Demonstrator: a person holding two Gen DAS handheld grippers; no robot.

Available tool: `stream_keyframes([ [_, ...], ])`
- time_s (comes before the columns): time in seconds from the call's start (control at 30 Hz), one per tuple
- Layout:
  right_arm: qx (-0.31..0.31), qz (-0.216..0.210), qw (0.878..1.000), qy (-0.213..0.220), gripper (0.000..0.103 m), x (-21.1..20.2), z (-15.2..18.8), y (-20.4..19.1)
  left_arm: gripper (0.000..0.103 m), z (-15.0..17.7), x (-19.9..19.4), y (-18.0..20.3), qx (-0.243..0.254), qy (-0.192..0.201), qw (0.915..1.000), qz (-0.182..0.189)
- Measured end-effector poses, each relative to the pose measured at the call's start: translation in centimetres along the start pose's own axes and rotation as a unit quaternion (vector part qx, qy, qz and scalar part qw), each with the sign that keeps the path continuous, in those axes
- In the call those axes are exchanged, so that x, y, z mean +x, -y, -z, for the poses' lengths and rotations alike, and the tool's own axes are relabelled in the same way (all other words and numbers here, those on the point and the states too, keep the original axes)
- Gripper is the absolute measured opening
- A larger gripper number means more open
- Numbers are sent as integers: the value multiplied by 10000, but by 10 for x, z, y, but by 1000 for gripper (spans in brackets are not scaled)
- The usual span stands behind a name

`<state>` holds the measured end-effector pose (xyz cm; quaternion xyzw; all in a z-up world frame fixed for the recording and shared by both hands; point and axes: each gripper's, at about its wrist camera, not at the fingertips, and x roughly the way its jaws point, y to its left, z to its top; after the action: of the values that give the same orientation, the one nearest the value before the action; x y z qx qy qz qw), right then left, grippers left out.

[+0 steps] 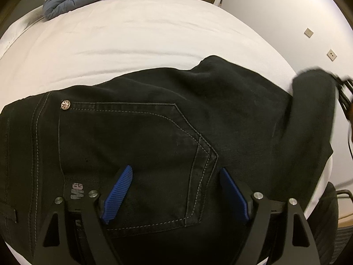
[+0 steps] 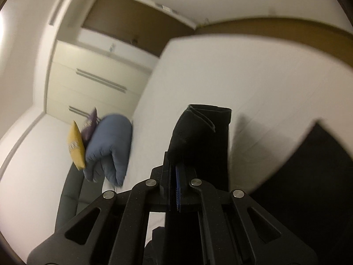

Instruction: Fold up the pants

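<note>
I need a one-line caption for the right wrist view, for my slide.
Right claw, shut on a leg end of the black pants, lifts it above the white bed.

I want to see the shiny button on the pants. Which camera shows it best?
The left wrist view: the silver rivet sits sharp at the corner of the back pocket on the black pants. The right wrist view shows only blurred fabric clamped in its hand-held gripper, no rivet.

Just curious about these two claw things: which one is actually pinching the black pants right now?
The right gripper: its blue pads are pressed together on a lifted fold of the black pants. The left gripper is spread wide open over the back pocket, holding nothing.
</note>
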<state>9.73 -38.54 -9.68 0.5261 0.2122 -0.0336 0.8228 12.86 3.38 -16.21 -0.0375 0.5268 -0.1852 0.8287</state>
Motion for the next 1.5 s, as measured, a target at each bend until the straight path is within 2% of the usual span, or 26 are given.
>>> stream_keyframes([
  [0.07, 134, 125, 9997, 183, 2, -28, 9, 12, 82, -2, -1, -3, -51, -14, 10000, 43],
  [0.13, 399, 472, 9975, 340, 2, -56, 28, 40, 82, -3, -1, -5, -79, -24, 9999, 64],
  [0.23, 1210, 863, 9883, 348, 2, -84, 56, 92, 82, -6, -1, -6, -36, -55, 10000, 24],
  [0.33, 1312, 1178, 9838, 322, 2, -96, 75, 121, 82, -8, 0, -3, 46, -107, 9999, -45],
  [0.43, 1399, 1155, 9828, 351, 2, -95, 82, 121, 82, -9, 0, 1, 40, -134, 9999, -68],
  [0.6, 1088, 1152, 9865, 415, 2, -107, 83, 116, 82, -9, 2, 6, 58, -148, 9998, -156],
  [0.73, 1223, 1316, 9834, 252, 2, -116, 86, 146, 82, -8, 6, 11, 137, -157, 9995, -256],
  [0.9, 1616, 990, 9818, 134, 3, -110, 82, 169, 82, -6, 8, 13, 135, -139, 9995, -252],
  [1.0, 1363, 1323, 9815, 234, 5, -117, 75, 160, 82, -6, 6, 14, 134, -132, 9995, -258],
  [1.07, 1112, 1760, 9777, 294, 9, -121, 69, 148, 84, -5, 5, 15, 99, -110, 9996, -258],
  [1.1, 991, 2121, 9716, 350, 10, -123, 66, 139, 84, -5, 4, 15, 56, -89, 9996, -251],
  [1.13, 867, 2313, 9682, 399, 11, -126, 63, 130, 84, -4, 5, 14, 16, -75, 9996, -260],
  [1.17, 696, 2320, 9693, 424, 11, -126, 59, 118, 84, -3, 4, 14, -28, -56, 9996, -272],
  [1.23, 229, 2173, 9750, 404, 11, -117, 55, 86, 84, -2, -1, 17, -106, -19, 9997, -237],
  [1.3, -233, 1811, 9830, 214, 11, -97, 57, 54, 84, 0, -3, 18, -161, 16, 9997, -206],
  [1.37, -396, 974, 9938, -355, 11, -61, 66, 30, 84, 2, -2, 18, -191, 49, 9996, -206],
  [1.4, -404, 502, 9949, -773, 11, -34, 77, 21, 84, 2, -1, 18, -213, 69, 9995, -215],
  [1.5, -618, 36, 9824, -1763, 11, 36, 111, 5, 88, 2, 2, 23, -196, 68, 9995, -251],
])
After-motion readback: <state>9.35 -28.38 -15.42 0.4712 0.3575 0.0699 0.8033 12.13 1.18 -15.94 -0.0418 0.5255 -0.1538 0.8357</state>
